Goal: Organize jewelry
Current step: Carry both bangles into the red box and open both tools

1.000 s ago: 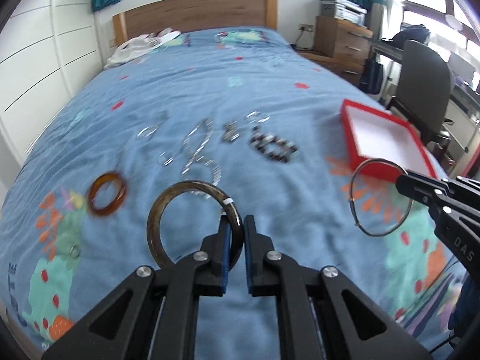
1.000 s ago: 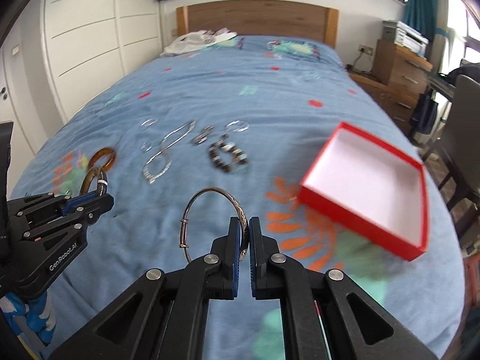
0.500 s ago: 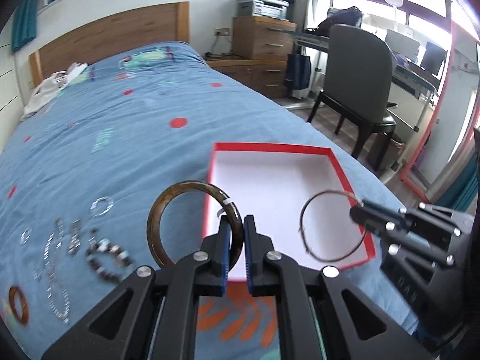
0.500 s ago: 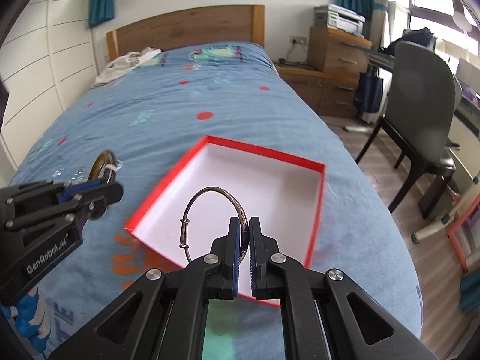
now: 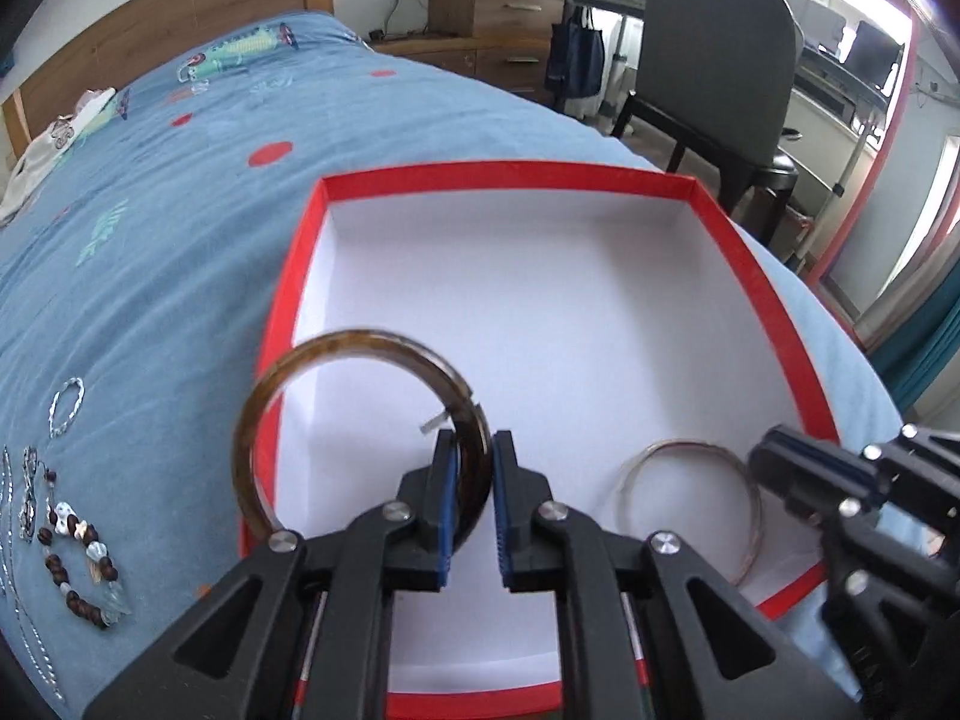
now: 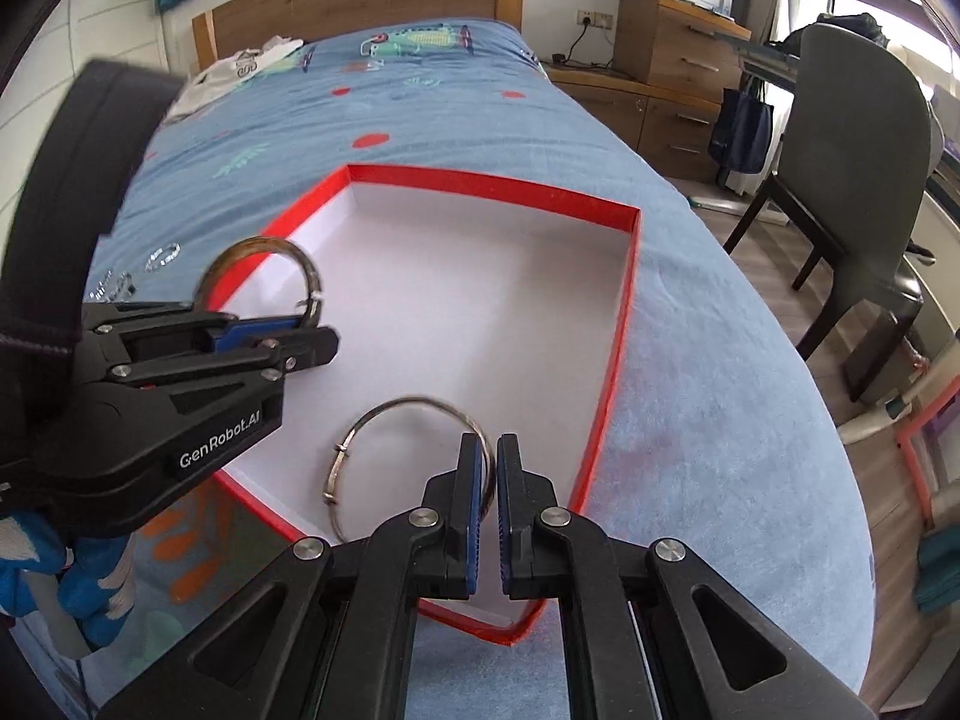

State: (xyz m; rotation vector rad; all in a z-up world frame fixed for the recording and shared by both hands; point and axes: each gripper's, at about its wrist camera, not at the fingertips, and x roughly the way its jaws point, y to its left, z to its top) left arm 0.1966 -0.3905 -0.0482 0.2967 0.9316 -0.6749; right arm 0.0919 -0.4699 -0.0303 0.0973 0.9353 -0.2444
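A red box (image 5: 756, 276) with a white inside lies on the blue bedspread; it also shows in the right wrist view (image 6: 624, 294). My left gripper (image 5: 473, 456) holds a brown bangle (image 5: 336, 348) by its rim, low over the box's left side; its jaws have parted slightly around the rim. The bangle also shows in the right wrist view (image 6: 264, 246). My right gripper (image 6: 487, 462) is shut on a thin silver bangle (image 6: 384, 414), low over the box's near corner. The silver bangle also shows in the left wrist view (image 5: 684, 450).
More jewelry lies on the bedspread left of the box: a beaded bracelet (image 5: 78, 564), a small silver bracelet (image 5: 66, 405) and silver chains (image 5: 24, 492). A grey chair (image 6: 858, 138) and a wooden drawer unit (image 6: 672, 42) stand right of the bed.
Both grippers moved forward and down into the red box with their bangles. The left jaws have opened slightly around the brown bangle.
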